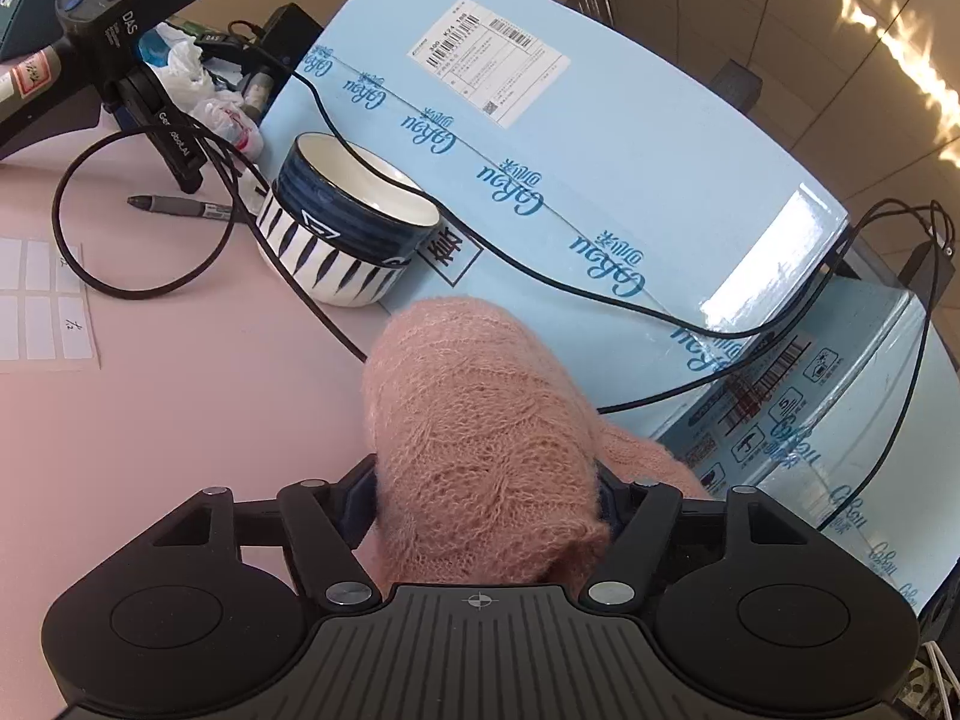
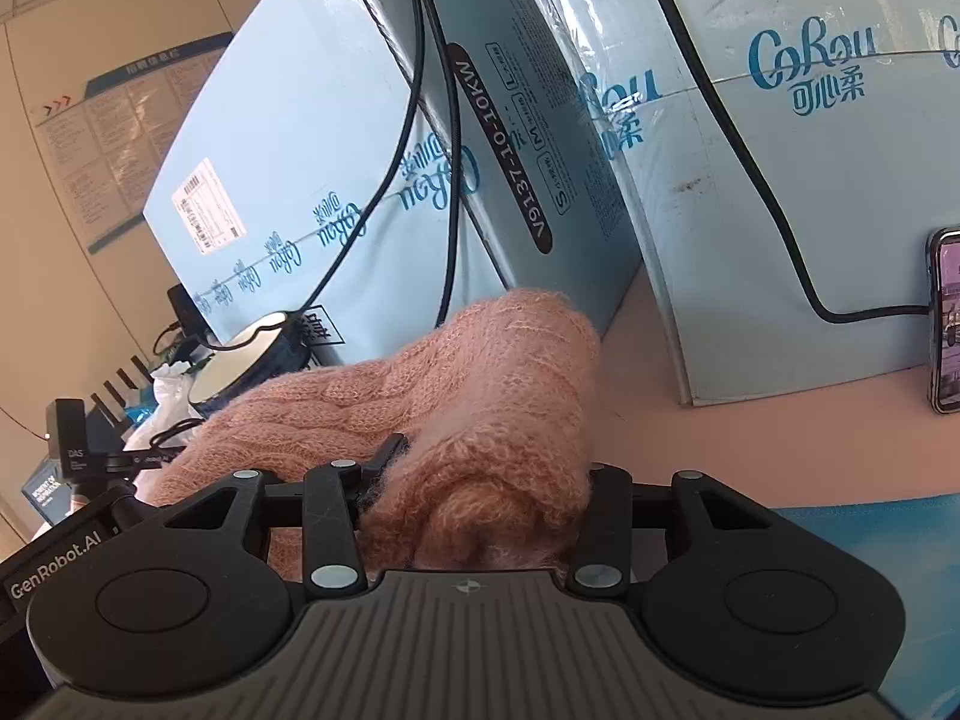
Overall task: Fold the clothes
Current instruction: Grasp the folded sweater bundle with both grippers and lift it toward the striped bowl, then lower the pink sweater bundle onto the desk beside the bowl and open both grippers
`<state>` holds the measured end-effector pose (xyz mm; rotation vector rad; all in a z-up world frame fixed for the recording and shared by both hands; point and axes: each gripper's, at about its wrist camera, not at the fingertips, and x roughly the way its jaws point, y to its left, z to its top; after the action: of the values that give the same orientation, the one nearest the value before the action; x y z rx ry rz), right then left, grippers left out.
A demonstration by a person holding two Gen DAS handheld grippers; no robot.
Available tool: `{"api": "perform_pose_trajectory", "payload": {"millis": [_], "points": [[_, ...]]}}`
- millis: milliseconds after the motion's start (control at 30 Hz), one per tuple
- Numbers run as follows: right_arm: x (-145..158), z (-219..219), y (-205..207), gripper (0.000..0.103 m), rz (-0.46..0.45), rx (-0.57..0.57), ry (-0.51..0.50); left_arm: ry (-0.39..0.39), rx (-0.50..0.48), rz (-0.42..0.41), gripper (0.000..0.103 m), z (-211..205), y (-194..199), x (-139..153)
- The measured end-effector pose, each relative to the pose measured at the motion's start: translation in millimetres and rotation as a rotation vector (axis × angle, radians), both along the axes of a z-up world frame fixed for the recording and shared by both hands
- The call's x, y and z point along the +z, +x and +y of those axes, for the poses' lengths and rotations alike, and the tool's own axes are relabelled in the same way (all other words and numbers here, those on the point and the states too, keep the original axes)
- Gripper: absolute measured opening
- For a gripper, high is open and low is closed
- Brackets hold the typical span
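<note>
A pink fuzzy knit garment (image 1: 474, 420) is bunched up between the fingers of my left gripper (image 1: 486, 498), which is shut on it; the fingertips are hidden under the fabric. In the right wrist view the same pink knit (image 2: 480, 396) stretches to the left and is heaped over my right gripper (image 2: 474, 498), which is shut on it too. Part of the left gripper's body (image 2: 72, 546) shows at the lower left of the right wrist view. The garment is held above the pink table (image 1: 180, 408).
A blue-and-white striped bowl (image 1: 348, 222) stands just beyond the garment. Large light-blue cartons (image 1: 600, 138) (image 2: 780, 180) wall off the back. Black cables (image 1: 144, 288) loop over table and cartons. A marker (image 1: 180, 204), label sheet (image 1: 42, 300), phone (image 2: 948, 324) and blue cloth (image 2: 870, 534) lie around.
</note>
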<state>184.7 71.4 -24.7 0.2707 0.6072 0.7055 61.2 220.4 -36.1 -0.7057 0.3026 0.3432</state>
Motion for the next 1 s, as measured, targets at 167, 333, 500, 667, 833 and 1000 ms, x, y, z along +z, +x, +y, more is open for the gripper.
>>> {"api": "perform_pose_trajectory", "payload": {"millis": [167, 333, 500, 667, 833, 1000], "points": [[-12, -3, 8, 0.066, 0.058, -0.049, -0.047, 0.065, 0.037, 0.098, 0.099, -6, 6, -3], [-5, -13, -7, 0.068, 0.016, -0.064, -0.010, 0.112, 0.062, 0.047, 0.099, -18, -7, 12], [17, -27, -38, 0.086, -0.127, -0.107, -0.056, 0.248, 0.108, 0.010, 0.102, -39, -23, 30], [17, -51, -59, 0.098, -0.182, -0.092, -0.131, 0.397, 0.095, 0.001, 0.103, -68, -34, 43], [8, -70, -74, 0.101, -0.248, -0.081, -0.178, 0.512, 0.100, 0.028, 0.103, -93, -41, 47], [6, -70, -69, 0.103, -0.262, -0.054, -0.201, 0.595, 0.179, 0.088, 0.103, -106, -55, 42]]}}
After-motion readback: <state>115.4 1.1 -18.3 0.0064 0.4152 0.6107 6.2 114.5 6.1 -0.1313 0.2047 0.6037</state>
